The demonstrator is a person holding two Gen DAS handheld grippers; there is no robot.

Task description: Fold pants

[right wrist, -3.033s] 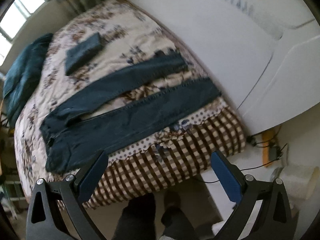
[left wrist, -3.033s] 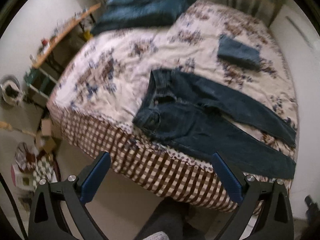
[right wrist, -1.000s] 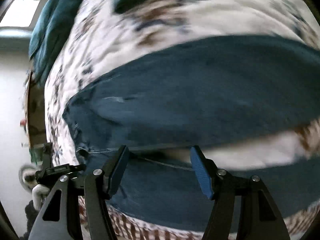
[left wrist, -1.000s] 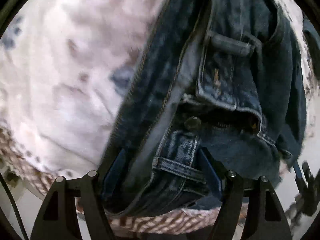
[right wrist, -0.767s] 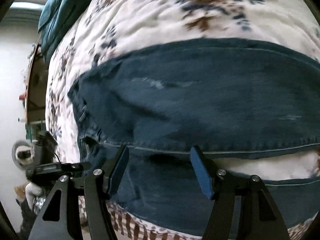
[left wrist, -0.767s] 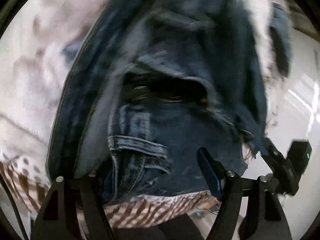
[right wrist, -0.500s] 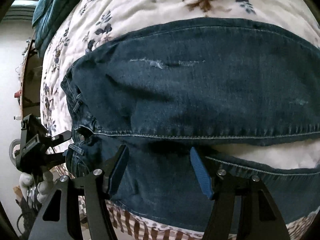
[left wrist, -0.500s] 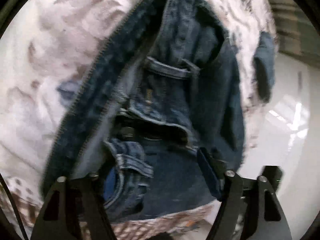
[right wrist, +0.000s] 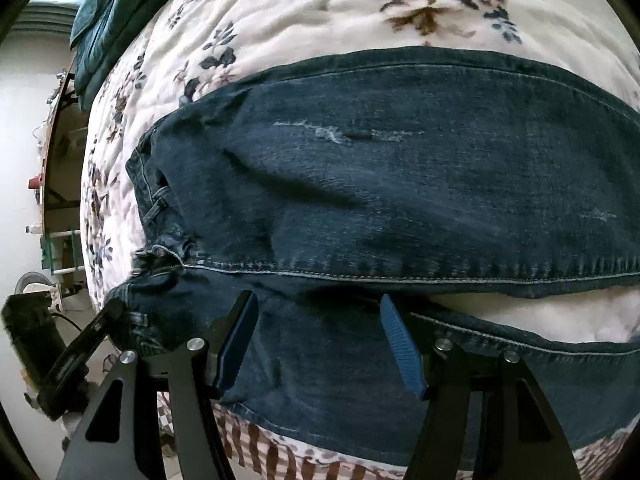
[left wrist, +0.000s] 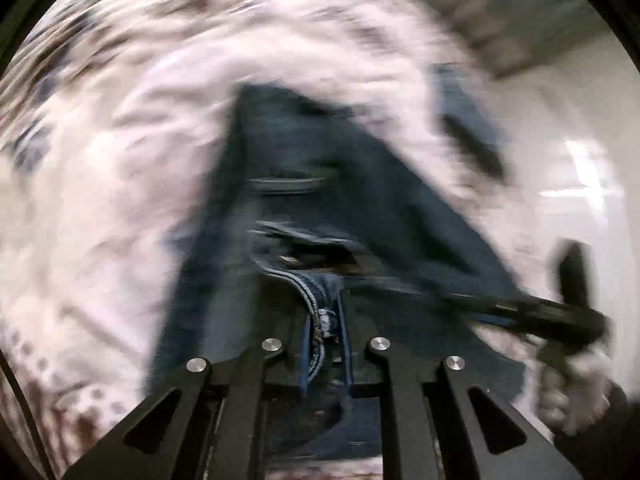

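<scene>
Dark blue jeans lie spread on a floral bedspread, waist to the left and legs running right. My left gripper is shut on the waistband near the fly; this view is blurred by motion. The left gripper also shows at the lower left of the right wrist view, at the waistband's near corner. My right gripper is open, its blue pads either side of the near leg's upper thigh by the crotch seam. The right gripper shows in the left wrist view, held by a gloved hand.
The bed's near edge has a brown checked valance. A teal duvet is heaped at the head of the bed. A wooden shelf with clutter stands to the left. A folded dark garment lies farther up the bed.
My left gripper has closed on the jeans' waistband and is moving fast, lifting it. My right gripper has stayed open over the upper thigh, shifting slightly closer.
</scene>
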